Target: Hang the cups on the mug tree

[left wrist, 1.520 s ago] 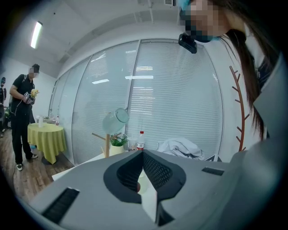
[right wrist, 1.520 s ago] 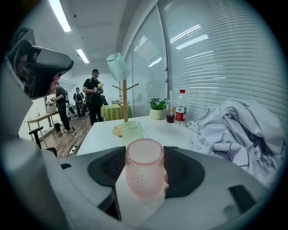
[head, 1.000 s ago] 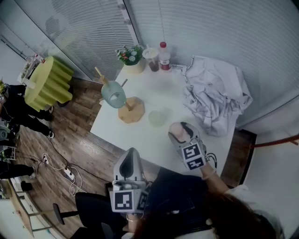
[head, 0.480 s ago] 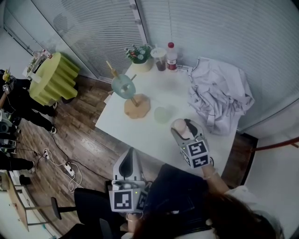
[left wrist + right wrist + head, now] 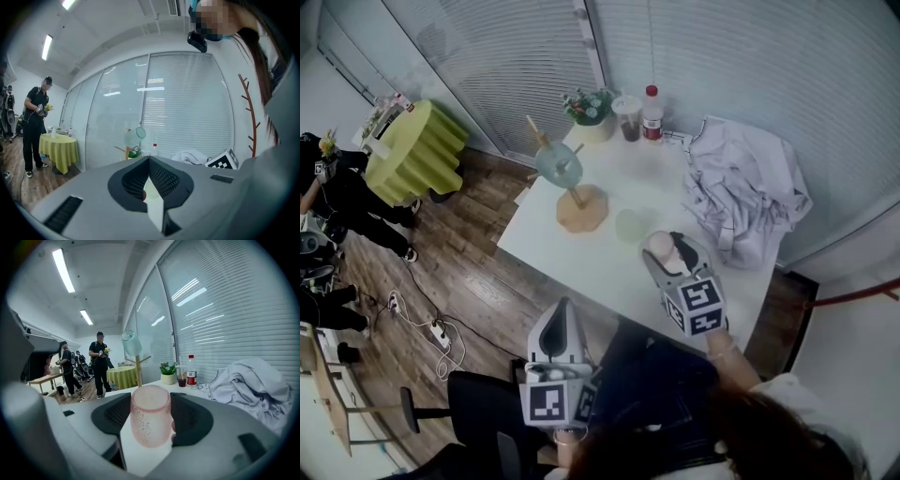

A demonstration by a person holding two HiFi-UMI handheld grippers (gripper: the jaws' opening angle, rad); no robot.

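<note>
The wooden mug tree point(image 5: 578, 202) stands at the white table's point(image 5: 572, 267) left side, a pale blue cup point(image 5: 558, 162) hanging on one of its pegs. A light green cup point(image 5: 629, 225) sits on the table to the right of the tree's base. My right gripper point(image 5: 666, 251) is shut on a pink speckled cup point(image 5: 657, 246), held upright over the near right part of the table. The right gripper view shows the pink cup point(image 5: 150, 422) between the pads, the mug tree point(image 5: 138, 369) behind it. My left gripper point(image 5: 561, 323) is shut and holds nothing, below the table's near edge.
At the table's far edge stand a potted plant point(image 5: 592, 105), a cup of dark drink point(image 5: 629, 118) and a red-capped bottle point(image 5: 652, 111). A crumpled white cloth point(image 5: 745, 192) covers the right side. A yellow-green covered table point(image 5: 417, 150) and people point(image 5: 337, 197) are off to the left.
The head view has shifted a little. My right gripper with the pink cup has edged slightly toward the mug tree. The left gripper has stayed where it was.
</note>
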